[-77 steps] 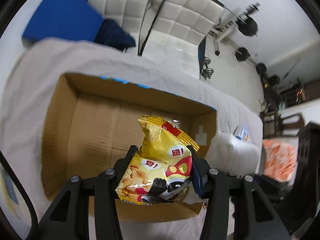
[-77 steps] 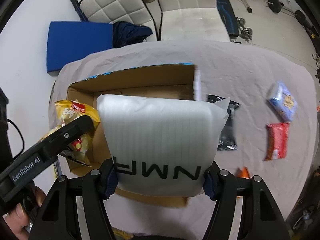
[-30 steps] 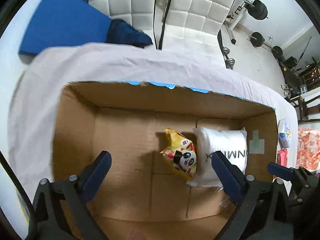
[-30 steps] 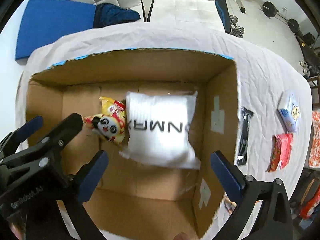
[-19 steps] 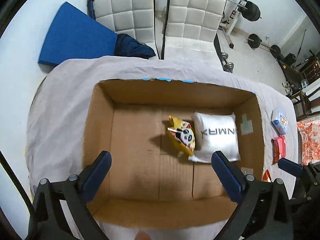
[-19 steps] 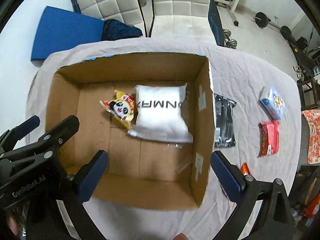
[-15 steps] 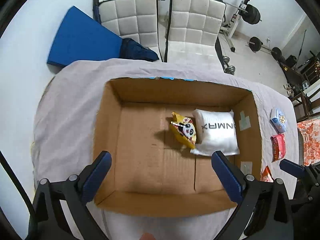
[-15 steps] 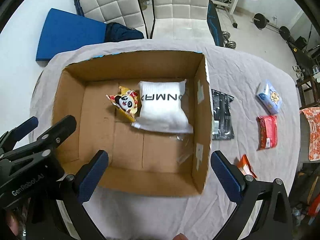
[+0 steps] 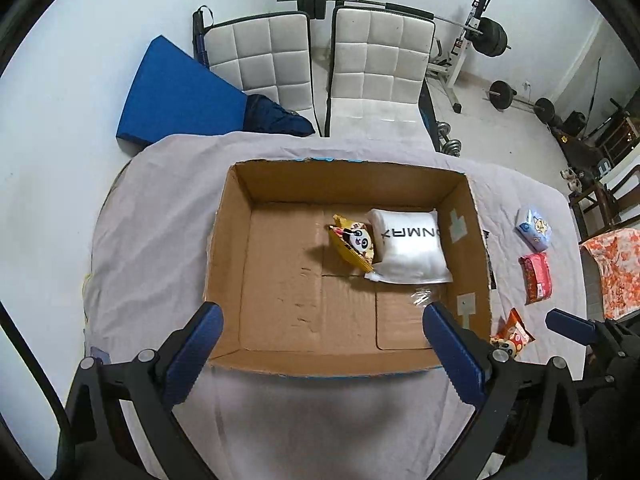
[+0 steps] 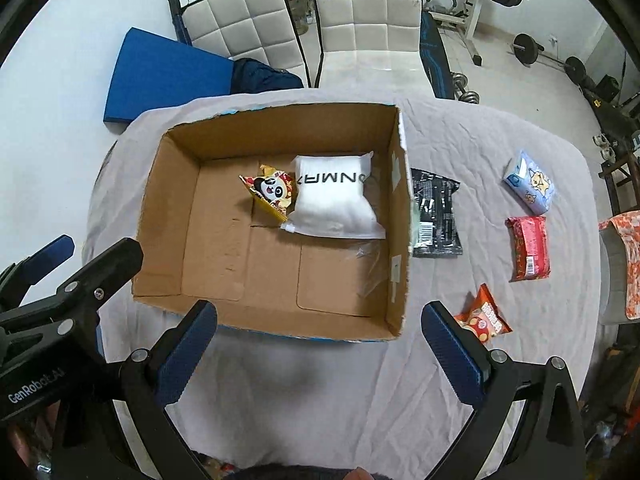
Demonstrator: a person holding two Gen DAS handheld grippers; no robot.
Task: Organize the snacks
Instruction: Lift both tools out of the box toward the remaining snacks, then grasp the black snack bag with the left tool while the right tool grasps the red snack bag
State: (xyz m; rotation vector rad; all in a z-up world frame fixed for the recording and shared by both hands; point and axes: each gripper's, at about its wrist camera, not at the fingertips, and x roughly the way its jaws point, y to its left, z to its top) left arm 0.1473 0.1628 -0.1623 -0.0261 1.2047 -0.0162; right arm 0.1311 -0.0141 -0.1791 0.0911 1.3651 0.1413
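Observation:
An open cardboard box [image 9: 280,304] [image 10: 224,272] sits on the grey-clothed table. Inside it lie a yellow panda chip bag [image 9: 354,246] [image 10: 272,194] and a white puffed bag [image 9: 410,246] [image 10: 334,198], side by side near the back right. Both grippers hover high above the box's near edge. My left gripper [image 9: 320,350] is open and empty. My right gripper [image 10: 320,346] is open and empty too. Right of the box lie a black packet [image 10: 436,212], an orange bag [image 9: 512,336] [image 10: 484,318], a red packet [image 9: 536,278] [image 10: 528,248] and a blue packet [image 9: 534,228] [image 10: 530,186].
Two white chairs [image 9: 320,64], a blue mat [image 9: 172,96] and weight equipment [image 9: 480,40] stand beyond the table. An orange patterned cloth [image 9: 612,272] lies at the far right. The left gripper's body [image 10: 60,300] shows at the left of the right wrist view.
Both grippers let go of their bags, which dropped into the box. Since then both have risen and pulled back, so the box looks smaller and the loose snacks at the right came into view.

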